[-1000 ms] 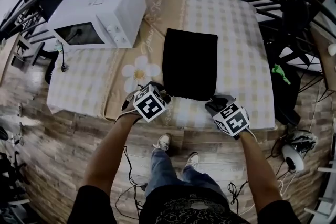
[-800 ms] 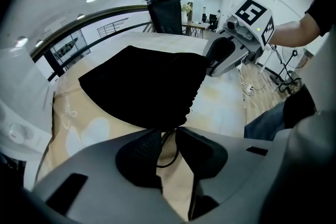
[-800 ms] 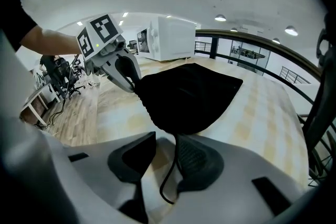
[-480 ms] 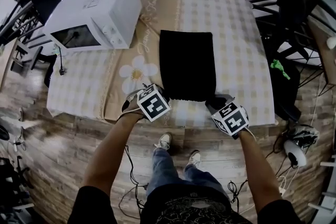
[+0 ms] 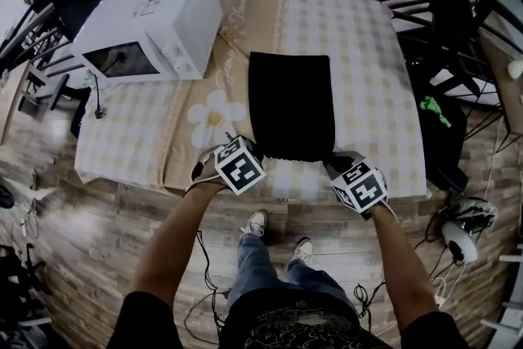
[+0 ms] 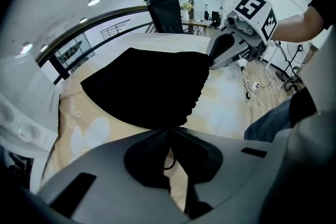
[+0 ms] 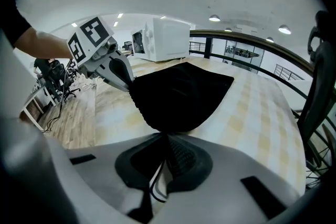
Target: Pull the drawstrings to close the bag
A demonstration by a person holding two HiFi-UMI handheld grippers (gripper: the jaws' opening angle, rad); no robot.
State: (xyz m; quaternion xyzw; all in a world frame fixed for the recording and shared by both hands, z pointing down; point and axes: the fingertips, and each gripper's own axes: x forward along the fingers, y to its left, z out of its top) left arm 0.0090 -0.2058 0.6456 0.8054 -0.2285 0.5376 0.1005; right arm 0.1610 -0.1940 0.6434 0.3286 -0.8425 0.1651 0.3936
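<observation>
While the black bag [image 5: 290, 106] lies flat on the bench [image 5: 368, 53], its long sides run away from the person and its mouth edge faces the near rim. That near edge looks lightly puckered between the two tools. The bench wears a checked cloth with a beige band down the middle, and a white flower print [image 5: 214, 112] sits just left of the bag. A white microwave [image 5: 147, 29] stands at the far left corner, well apart from the bag.

The left gripper [image 6: 170, 131] points steeply down at the bag's near left corner. Its jaws have just been closing and now stand together, pinching a thin black drawstring loop [image 6: 169, 158] that hangs out behind the pads. The corner of the bag touches the tips.

The right gripper [image 7: 167, 135] is set at the near right corner in the same way. Its jaws have also just been closing and are now pressed together on the second drawstring [image 7: 156, 186], whose strands trail back between the pads. The bag's fabric meets the tips here too.

Both forearms reach in from the near side of the bench, one to each corner, with the marker cubes facing up. Below the bench edge the person's jeans and shoes show over a wooden floor [image 5: 98, 241].
</observation>
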